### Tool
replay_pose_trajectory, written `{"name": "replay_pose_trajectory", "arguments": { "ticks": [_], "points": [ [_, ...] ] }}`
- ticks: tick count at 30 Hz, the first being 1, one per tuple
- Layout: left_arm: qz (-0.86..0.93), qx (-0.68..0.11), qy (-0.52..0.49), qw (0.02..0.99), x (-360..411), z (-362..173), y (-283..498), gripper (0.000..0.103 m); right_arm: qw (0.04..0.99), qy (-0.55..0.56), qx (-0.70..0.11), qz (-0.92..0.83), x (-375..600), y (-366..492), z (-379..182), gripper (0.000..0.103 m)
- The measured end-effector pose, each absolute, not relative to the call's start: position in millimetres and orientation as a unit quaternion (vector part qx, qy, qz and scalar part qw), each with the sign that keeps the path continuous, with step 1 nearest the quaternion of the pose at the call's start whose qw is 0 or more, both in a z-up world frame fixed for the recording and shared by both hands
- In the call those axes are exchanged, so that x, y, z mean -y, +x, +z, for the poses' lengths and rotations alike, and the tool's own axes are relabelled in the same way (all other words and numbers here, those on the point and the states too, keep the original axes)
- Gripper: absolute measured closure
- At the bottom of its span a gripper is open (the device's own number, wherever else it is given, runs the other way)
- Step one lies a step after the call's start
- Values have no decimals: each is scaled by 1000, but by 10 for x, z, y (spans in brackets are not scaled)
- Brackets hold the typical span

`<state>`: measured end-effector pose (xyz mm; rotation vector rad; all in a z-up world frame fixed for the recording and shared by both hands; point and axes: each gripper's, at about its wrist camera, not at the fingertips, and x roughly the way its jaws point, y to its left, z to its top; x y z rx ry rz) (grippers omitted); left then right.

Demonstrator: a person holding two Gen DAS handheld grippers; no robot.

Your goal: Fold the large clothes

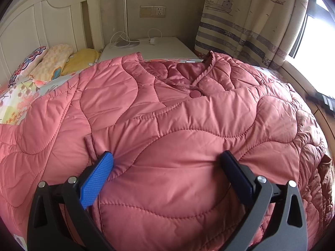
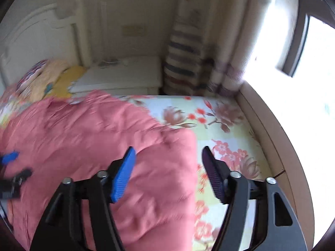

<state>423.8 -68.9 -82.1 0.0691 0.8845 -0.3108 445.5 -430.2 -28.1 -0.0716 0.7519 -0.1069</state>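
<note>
A large pink quilted jacket (image 1: pixel 167 115) lies front up on the bed, its collar at the far end and one round snap (image 1: pixel 195 94) closed. My left gripper (image 1: pixel 166 159) stands open and wide, both fingertips pressed down into the padded front, which bulges between them. In the blurred right wrist view, my right gripper (image 2: pixel 167 152) is open above the jacket's (image 2: pixel 83 129) right edge; the pads touch nothing. The blue fingertip (image 2: pixel 8 156) of the left gripper shows at that view's left edge.
The floral bedsheet (image 2: pixel 226 129) lies bare to the right of the jacket, up to a wooden ledge (image 2: pixel 272 136) under the window. Pillows (image 1: pixel 52 62) and a white headboard (image 1: pixel 31 21) are far left. A white nightstand (image 1: pixel 150 48) with cables and a striped curtain (image 1: pixel 240 21) stand behind.
</note>
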Motion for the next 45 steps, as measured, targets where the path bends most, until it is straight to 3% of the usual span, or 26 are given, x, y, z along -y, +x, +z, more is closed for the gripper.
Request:
{"name": "replay_pose_trajectory", "arguments": {
  "ticks": [4, 11, 14, 17, 19, 23, 26, 28, 29, 34, 36, 38, 41, 45],
  "points": [
    [-150, -426, 33, 892, 686, -819, 4238, 2, 897, -65, -437, -17, 4061, 4272, -686, 22],
    [-149, -426, 32, 892, 690, -818, 4244, 2, 924, 15, -381, -22, 3916, 3860, -327, 18],
    [-147, -423, 30, 894, 683, -808, 4233, 2, 930, -33, -367, -8, 3485, 3793, -333, 16],
    [-125, -406, 20, 905, 530, -701, 4092, 2, 910, -61, -409, -19, 3219, 4016, -637, 17],
    [-121, -379, -28, 917, 159, -516, 3846, 3, 904, -72, -419, -37, 3214, 4099, -836, 12],
    [-96, -334, -186, 919, -1004, -334, 3381, 2, 911, -55, -408, -24, 3291, 4062, -844, 11],
    [19, -289, -360, 887, -2294, -500, 2942, 2, 912, -52, -407, -23, 3305, 4035, -834, 11],
    [89, -268, -422, 861, -2876, -639, 2741, 3, 913, -53, -405, -25, 3273, 4036, -845, 11],
    [128, -253, -454, 844, -3212, -721, 2617, 10, 913, -51, -405, -24, 3275, 4036, -840, 11],
    [178, -239, -450, 842, -3747, -652, 2690, 15, 913, -45, -405, -19, 3286, 4065, -846, 11],
    [182, -240, -454, 838, -3825, -650, 2849, 25, 913, -44, -404, -19, 3289, 4061, -845, 11],
    [177, -254, -469, 827, -3866, -679, 2977, 96, 914, -41, -404, -17, 3295, 4056, -843, 11],
    [189, -220, -474, 831, -3720, -451, 3017, 96, 915, -33, -403, -12, 3314, 4044, -837, 11],
    [128, -157, -383, 901, -2866, 372, 3076, 96, 925, 5, -380, 7, 3418, 3979, -768, 11]
  ]
}}
